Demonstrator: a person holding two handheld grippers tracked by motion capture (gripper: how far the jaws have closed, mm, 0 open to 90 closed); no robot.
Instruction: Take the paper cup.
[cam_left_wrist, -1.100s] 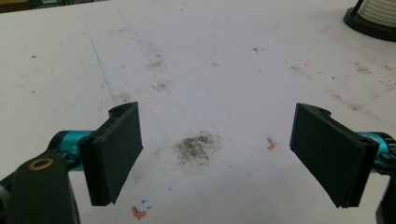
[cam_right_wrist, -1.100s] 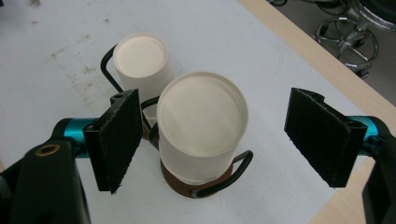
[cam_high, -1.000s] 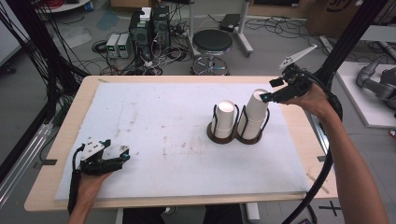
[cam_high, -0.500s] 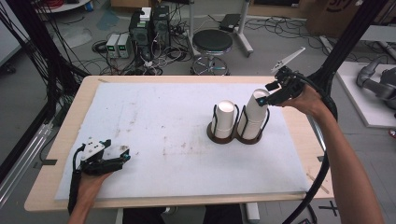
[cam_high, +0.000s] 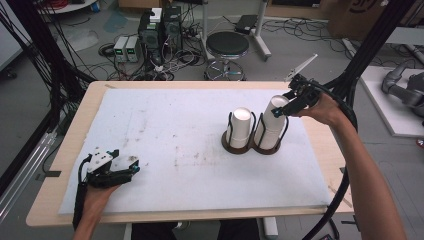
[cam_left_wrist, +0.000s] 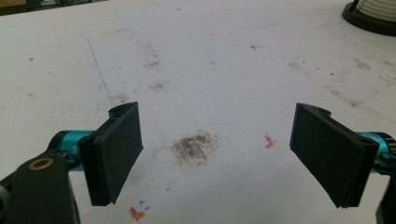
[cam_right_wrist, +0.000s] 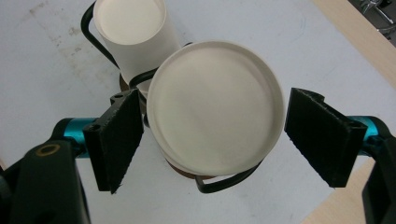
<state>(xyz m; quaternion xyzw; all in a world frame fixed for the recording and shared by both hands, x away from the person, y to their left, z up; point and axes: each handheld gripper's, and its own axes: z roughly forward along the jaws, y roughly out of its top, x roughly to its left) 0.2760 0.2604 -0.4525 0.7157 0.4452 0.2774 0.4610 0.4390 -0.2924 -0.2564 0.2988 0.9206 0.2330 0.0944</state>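
Left gripper (cam_high: 131, 169) rests idle on the near table (cam_high: 65, 150), jaws spread and empty; farther off, right gripper (cam_right_wrist: 212, 140), jaws spread, straddles the cup stack (cam_right_wrist: 215, 107) in its wire holder (cam_high: 267, 146): grasp not yet made

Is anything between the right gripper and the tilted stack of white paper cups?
Nothing visible. The right gripper is open, its jaws either side of the tilted stack of white paper cups, with only bare gaps between. The black wire holder loops lower down around the stack.
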